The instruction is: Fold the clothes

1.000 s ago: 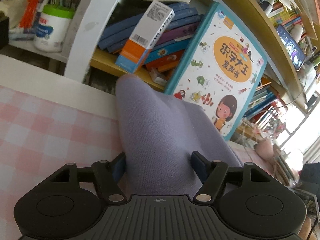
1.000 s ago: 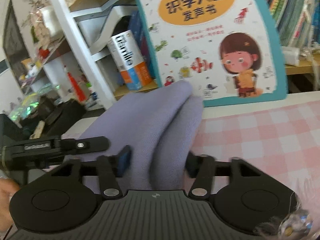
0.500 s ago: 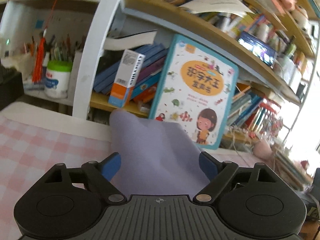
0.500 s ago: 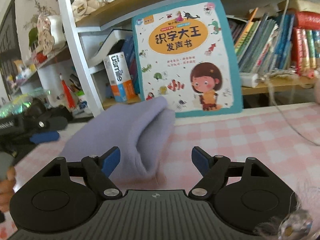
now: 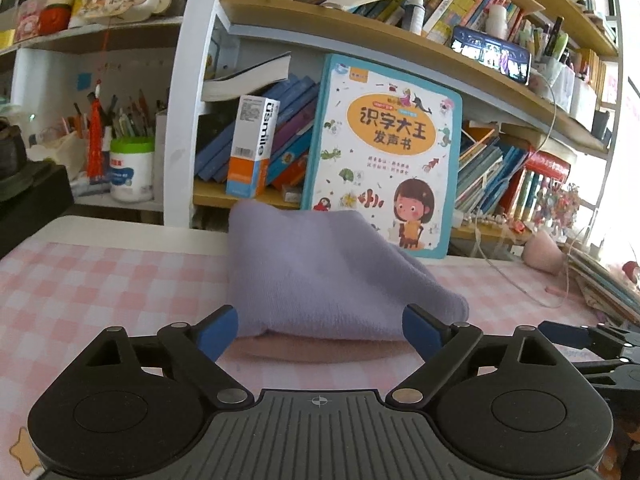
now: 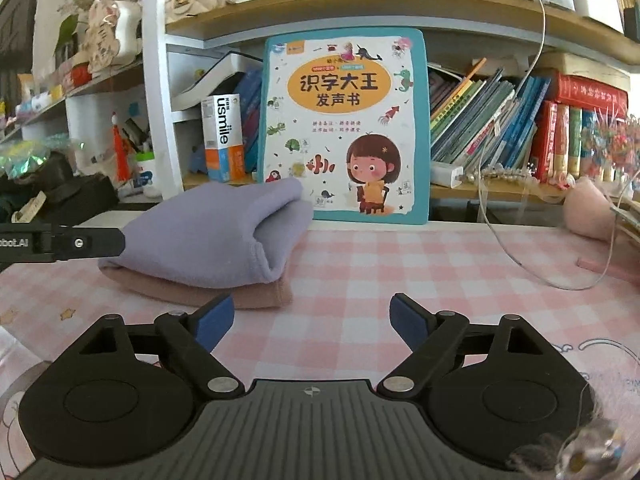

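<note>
A folded lavender garment [image 5: 320,276] lies on top of a folded pink garment [image 5: 316,350] on the pink checked tablecloth [image 5: 100,280]. My left gripper [image 5: 320,326] is open and empty, just in front of the stack. In the right wrist view the lavender garment [image 6: 216,240] rests on the pink garment [image 6: 224,292] at left of centre. My right gripper [image 6: 310,322] is open and empty, a short way in front and to the right of the stack. The left gripper's finger [image 6: 80,243] shows at the left edge.
A children's picture book [image 6: 346,124] leans against the bookshelf [image 6: 400,12] right behind the stack. An orange and white box [image 6: 222,138] stands beside it. A white cable [image 6: 532,264] loops over the cloth at right. A pink soft object [image 6: 592,212] sits far right.
Both grippers have let go of the lavender garment, opened, and drawn back from it. The garment now lies flat on the pink one.
</note>
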A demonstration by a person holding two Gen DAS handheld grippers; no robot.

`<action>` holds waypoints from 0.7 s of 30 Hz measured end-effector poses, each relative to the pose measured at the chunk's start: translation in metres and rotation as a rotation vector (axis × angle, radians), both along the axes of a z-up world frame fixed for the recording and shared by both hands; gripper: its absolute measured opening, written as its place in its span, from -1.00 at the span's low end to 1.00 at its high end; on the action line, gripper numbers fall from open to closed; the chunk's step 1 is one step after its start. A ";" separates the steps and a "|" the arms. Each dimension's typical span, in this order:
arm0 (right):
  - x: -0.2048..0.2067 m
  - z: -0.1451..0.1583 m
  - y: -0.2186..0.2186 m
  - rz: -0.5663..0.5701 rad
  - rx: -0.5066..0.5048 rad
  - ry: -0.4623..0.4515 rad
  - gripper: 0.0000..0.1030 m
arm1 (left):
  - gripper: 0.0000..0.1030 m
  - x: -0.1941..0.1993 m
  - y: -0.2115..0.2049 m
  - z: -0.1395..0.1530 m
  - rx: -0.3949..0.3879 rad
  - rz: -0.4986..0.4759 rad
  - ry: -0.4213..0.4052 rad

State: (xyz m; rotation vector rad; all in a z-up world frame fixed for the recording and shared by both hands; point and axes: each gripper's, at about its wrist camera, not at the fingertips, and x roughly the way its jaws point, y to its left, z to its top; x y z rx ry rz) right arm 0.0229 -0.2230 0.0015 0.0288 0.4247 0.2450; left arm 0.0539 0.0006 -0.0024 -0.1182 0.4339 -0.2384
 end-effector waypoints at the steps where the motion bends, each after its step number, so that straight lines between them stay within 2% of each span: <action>1: -0.001 0.000 0.001 0.001 0.000 -0.001 0.70 | 0.79 -0.002 -0.001 -0.002 0.007 0.004 -0.003; 16: -0.009 0.001 0.020 0.032 -0.102 -0.030 0.97 | 0.84 -0.020 -0.019 -0.014 0.179 -0.019 -0.057; 21: -0.013 0.000 0.021 0.040 -0.101 0.000 0.98 | 0.86 -0.027 -0.019 -0.016 0.162 -0.041 -0.037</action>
